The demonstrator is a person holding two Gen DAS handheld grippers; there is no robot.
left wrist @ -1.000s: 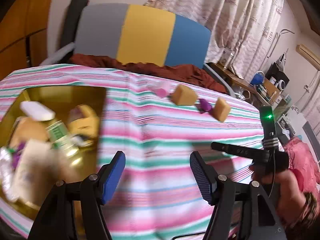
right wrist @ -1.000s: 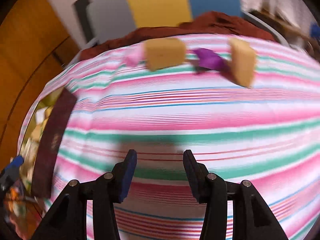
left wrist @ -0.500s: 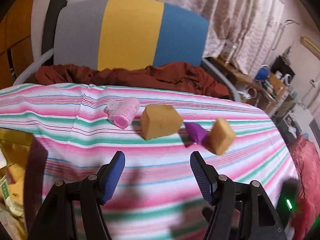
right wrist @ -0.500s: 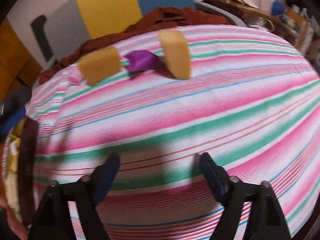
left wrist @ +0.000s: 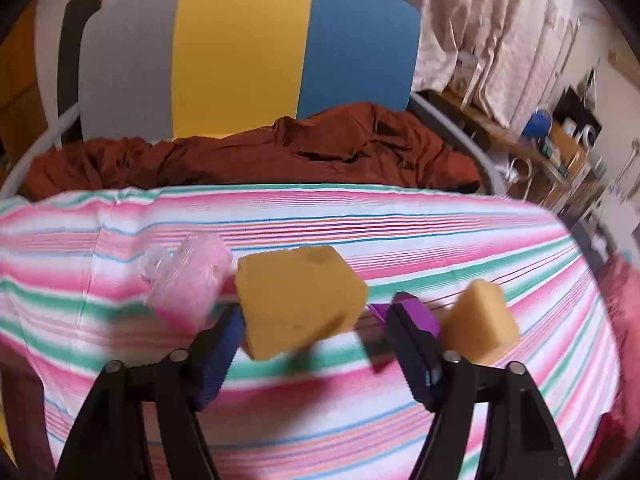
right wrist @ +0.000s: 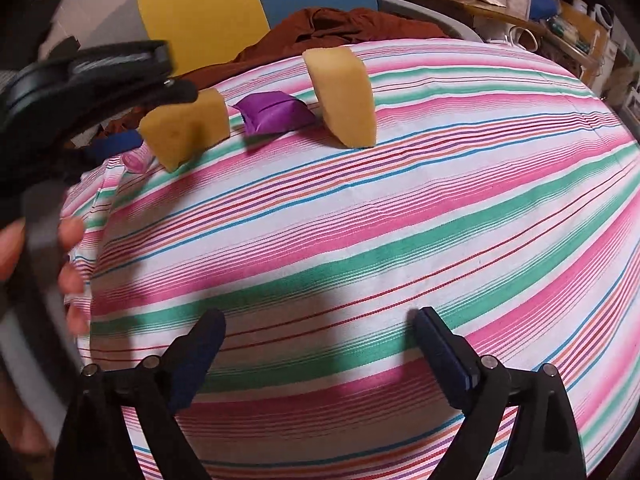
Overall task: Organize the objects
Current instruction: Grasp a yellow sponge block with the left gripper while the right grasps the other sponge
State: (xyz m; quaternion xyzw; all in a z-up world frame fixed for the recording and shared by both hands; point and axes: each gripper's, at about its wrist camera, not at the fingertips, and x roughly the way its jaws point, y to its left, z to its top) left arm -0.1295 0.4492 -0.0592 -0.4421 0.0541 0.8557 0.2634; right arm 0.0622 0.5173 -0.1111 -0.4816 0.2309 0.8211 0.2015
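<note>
A large yellow sponge (left wrist: 298,298) lies on the striped tablecloth (left wrist: 360,232), with a pink roll (left wrist: 188,284) on its left, a purple pouch (left wrist: 420,316) and a second yellow sponge (left wrist: 480,326) on its right. My left gripper (left wrist: 316,344) is open with its fingertips on either side of the large sponge, not closed on it. In the right wrist view the large sponge (right wrist: 186,128), the pouch (right wrist: 272,114) and the second sponge (right wrist: 344,96) sit at the far side. My right gripper (right wrist: 320,348) is open and empty, well short of them.
A grey, yellow and blue chair back (left wrist: 248,52) and a rust-red cloth (left wrist: 260,152) lie beyond the table's far edge. A cluttered shelf (left wrist: 560,140) stands at the right. The left gripper's body (right wrist: 80,80) and the hand holding it fill the right wrist view's left side.
My left gripper has swung away from the gold box and moved in to straddle the large sponge. My right gripper opened wider and turned towards the row of objects.
</note>
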